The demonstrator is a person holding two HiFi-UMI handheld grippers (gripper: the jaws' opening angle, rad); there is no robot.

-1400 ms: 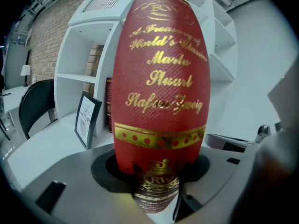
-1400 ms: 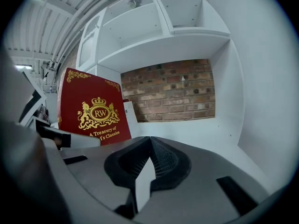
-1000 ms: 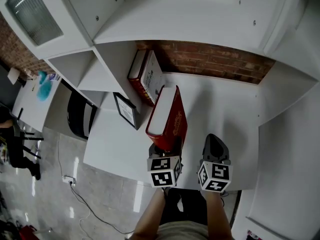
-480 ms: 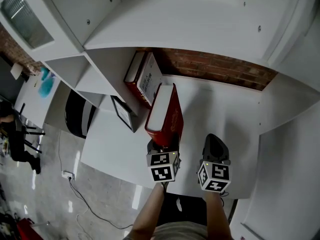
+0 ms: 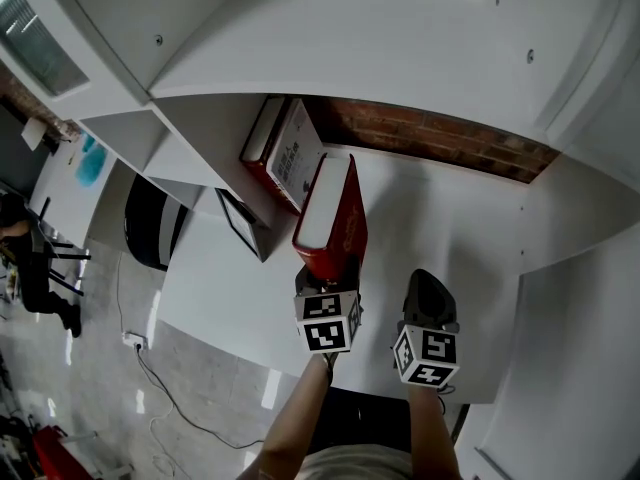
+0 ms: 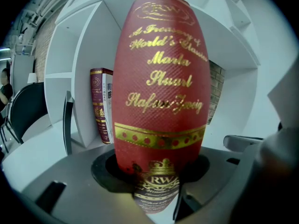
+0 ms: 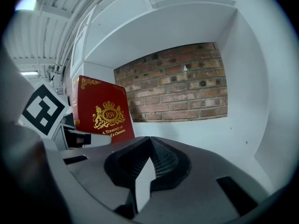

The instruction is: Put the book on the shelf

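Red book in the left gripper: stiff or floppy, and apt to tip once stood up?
Probably stiff: the red book holds its shape though the left gripper clamps only one end. Its thick page block suggests weight. Stood alone it may tip; the shelved book could support it.

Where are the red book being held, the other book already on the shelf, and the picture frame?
red book (image 6: 163, 87), left gripper view, middle of its spine.
shelved book (image 5: 297, 156), head view, on its pale cover.
picture frame (image 5: 242, 224), head view, centre of its face.
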